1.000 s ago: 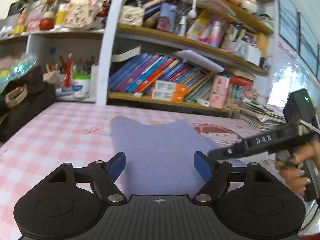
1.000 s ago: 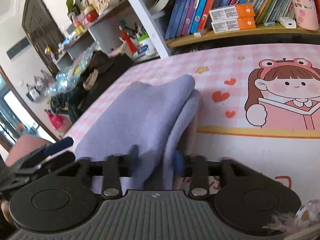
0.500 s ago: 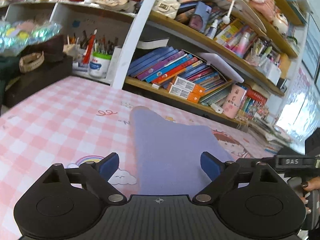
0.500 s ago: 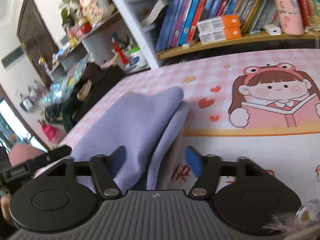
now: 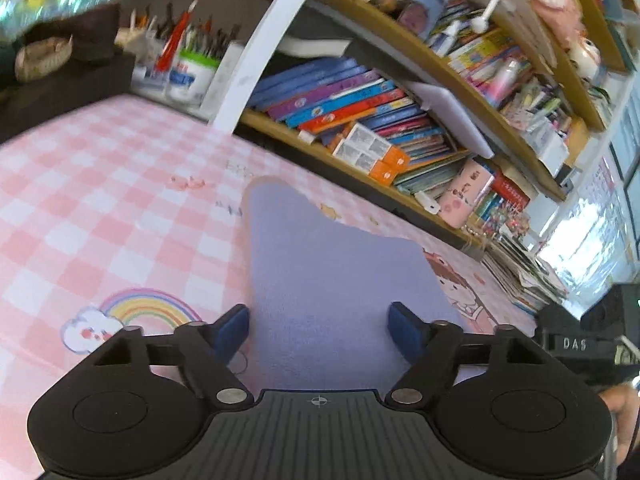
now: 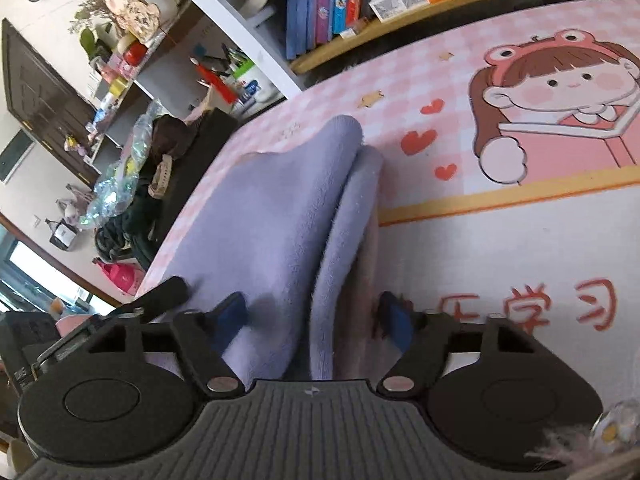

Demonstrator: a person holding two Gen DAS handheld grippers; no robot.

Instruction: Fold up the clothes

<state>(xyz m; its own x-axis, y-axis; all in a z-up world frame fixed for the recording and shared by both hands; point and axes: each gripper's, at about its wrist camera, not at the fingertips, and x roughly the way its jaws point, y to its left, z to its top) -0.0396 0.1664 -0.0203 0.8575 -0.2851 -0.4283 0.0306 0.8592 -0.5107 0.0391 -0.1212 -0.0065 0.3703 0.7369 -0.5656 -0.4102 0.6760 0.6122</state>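
Lilac garment (image 5: 324, 280) lies flat on the pink checked surface (image 5: 100, 208), already folded into a stack of layers; in the right wrist view the doubled edges (image 6: 344, 220) show at 12 o'clock from the fingers. Fabric looks like soft fleece: light, limp, no stiffness, likely to sag and unfold if lifted by one layer only. Pile gives decent friction, so slip risk seems low.

Left gripper (image 5: 320, 320): fingers apart, straddling the near hem, jaws have just been closing a little, nothing pinched.

Right gripper (image 6: 316, 316): fingers part open around the folded edge, also just closing in, pads not pressing cloth.

Best hold: pinch all layers together at the near corners, one gripper each, low to the surface.
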